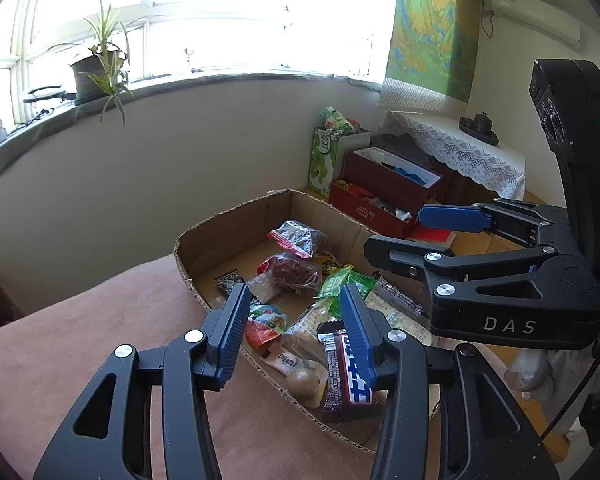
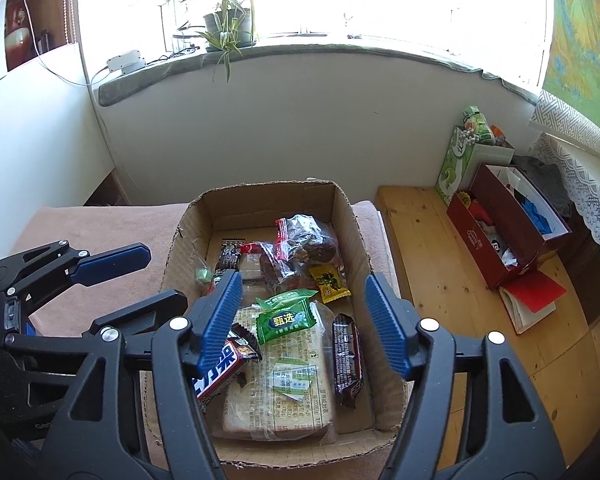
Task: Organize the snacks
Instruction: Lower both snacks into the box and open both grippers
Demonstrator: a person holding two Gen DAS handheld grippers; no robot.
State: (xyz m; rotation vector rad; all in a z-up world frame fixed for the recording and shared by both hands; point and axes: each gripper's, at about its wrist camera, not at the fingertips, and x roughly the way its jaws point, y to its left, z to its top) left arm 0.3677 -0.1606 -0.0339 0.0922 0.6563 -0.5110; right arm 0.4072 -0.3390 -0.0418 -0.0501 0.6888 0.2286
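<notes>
Cardboard box [image 2: 352,216] holds one green packet [image 2: 286,316], one yellow packet [image 2: 329,282] and two dark bars [image 2: 346,354], while both grippers, left [image 1: 296,328] and right [image 2: 304,316], hover above it, jaws apart, empty.

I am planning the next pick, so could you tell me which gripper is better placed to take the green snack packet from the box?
Probably the right gripper: its open jaws frame the green packet. The left gripper hangs over the chocolate bar.
</notes>
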